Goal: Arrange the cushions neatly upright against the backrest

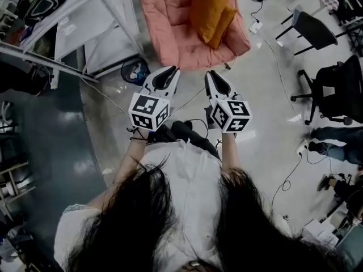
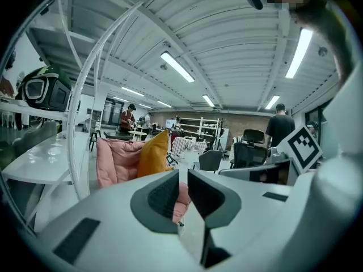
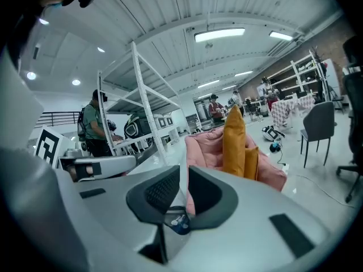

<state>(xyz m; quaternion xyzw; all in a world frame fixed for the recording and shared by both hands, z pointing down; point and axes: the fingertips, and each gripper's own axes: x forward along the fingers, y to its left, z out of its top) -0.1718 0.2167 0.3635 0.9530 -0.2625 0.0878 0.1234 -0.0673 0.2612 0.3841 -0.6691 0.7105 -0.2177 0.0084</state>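
So the step in hand looked like the approach, nothing had been grabbed yet. The big pink chair (image 1: 170, 27) sat on the floor (image 1: 266, 78) straight ahead of the person, and the orange cushions (image 1: 212, 4) were on it, bunched toward its right side as the head view showed it. From the right gripper view the tall one (image 3: 234, 140) stood on edge against the backrest (image 3: 204, 146), with a shorter one (image 3: 252, 160) tucked right beside it. Upright-ish, but crowded to one side rather than neat, I'd say.

Both tools were held out side by side, well short of the chair. The left tool (image 1: 169, 70) had its jaws nearly together with nothing between them, and the right tool (image 1: 211, 73) was the same: almost closed and empty. A little blue-and-white round thing (image 1: 135, 71) lay on the floor near the chair's front corner.

Next move, my guess: get closer, open the jaws wide (cushions are fat and squashy, so pinch an edge or corner), then spread the cushions along the backrest.

As for writing: nothing readable anywhere. Only the black-and-white square patterns on the marker cubes (image 1: 148, 111), no brand or label I could make out.
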